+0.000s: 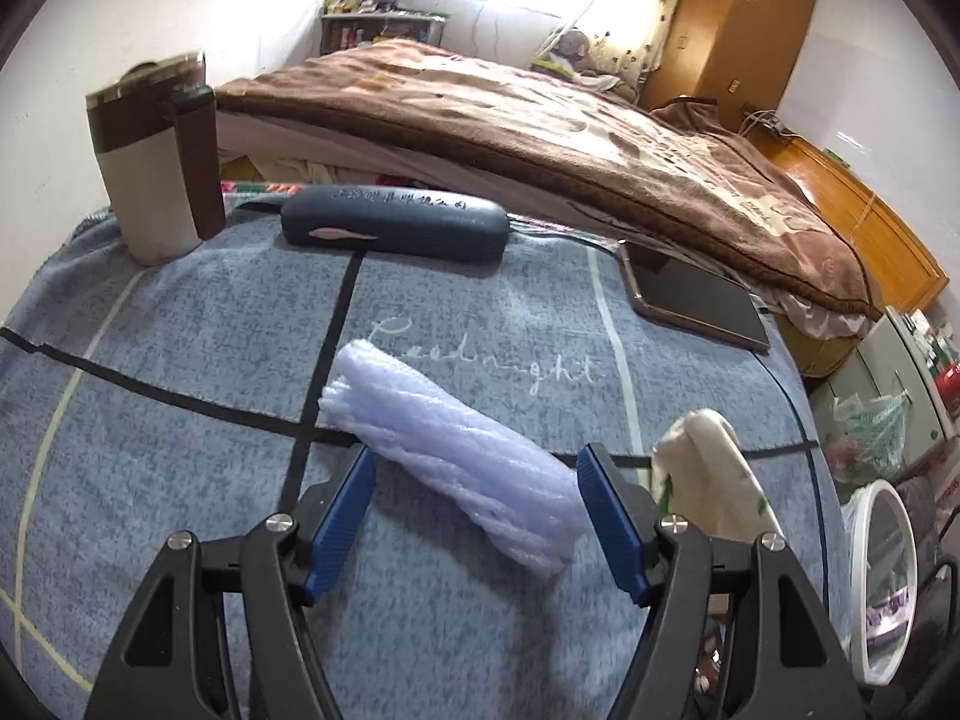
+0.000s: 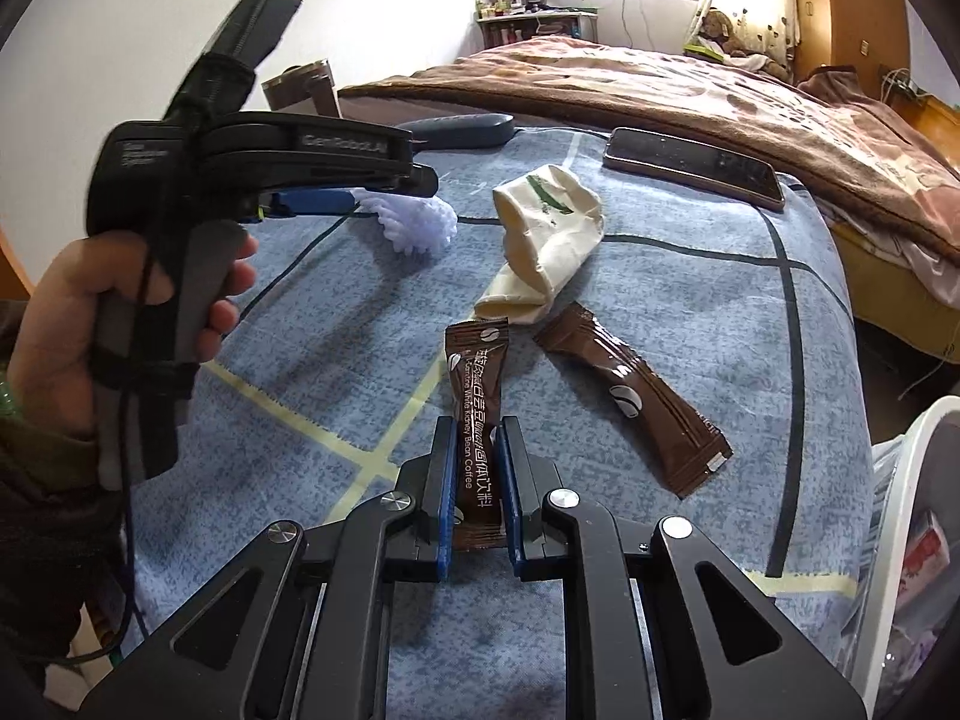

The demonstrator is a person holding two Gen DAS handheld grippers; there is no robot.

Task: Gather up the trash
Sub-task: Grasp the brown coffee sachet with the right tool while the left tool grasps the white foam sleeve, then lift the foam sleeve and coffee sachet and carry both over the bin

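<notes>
A white foam net sleeve lies on the blue cloth-covered table. My left gripper is open with its blue pads either side of the sleeve's near end. A crushed cream paper cup lies just right of it. In the right wrist view, my right gripper is shut on a brown coffee sachet. A second brown sachet lies to its right, the crushed cup beyond. The left gripper appears there over the foam sleeve.
A lidded mug, a dark glasses case and a phone sit at the table's far side. A bed with a brown blanket lies behind. A white bin with a bag liner stands at the table's right edge.
</notes>
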